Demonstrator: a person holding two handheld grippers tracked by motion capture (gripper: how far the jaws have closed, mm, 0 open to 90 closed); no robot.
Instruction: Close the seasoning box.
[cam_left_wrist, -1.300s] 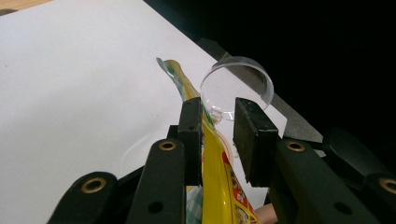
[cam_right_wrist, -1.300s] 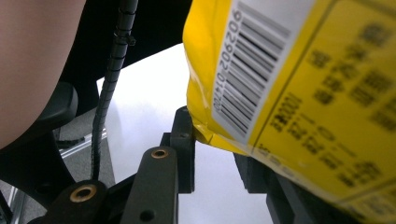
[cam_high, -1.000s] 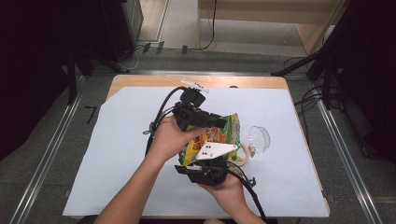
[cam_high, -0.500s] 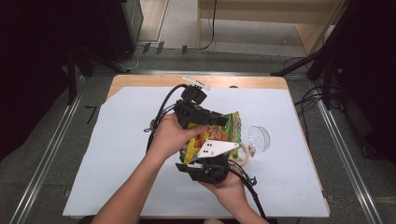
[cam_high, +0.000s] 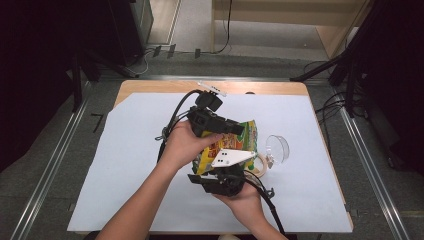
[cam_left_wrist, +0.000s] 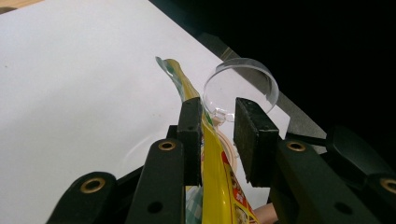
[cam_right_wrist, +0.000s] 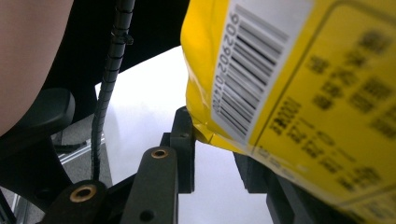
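The yellow snack packet (cam_high: 227, 145) hangs above the white sheet (cam_high: 125, 165), pinched from both ends. The left gripper (cam_left_wrist: 212, 135) stands partly open, the packet's edge against one jaw; the right gripper (cam_right_wrist: 212, 161) nips the lower corner (likely for tearing) beside a clear cup (cam_high: 276, 148).
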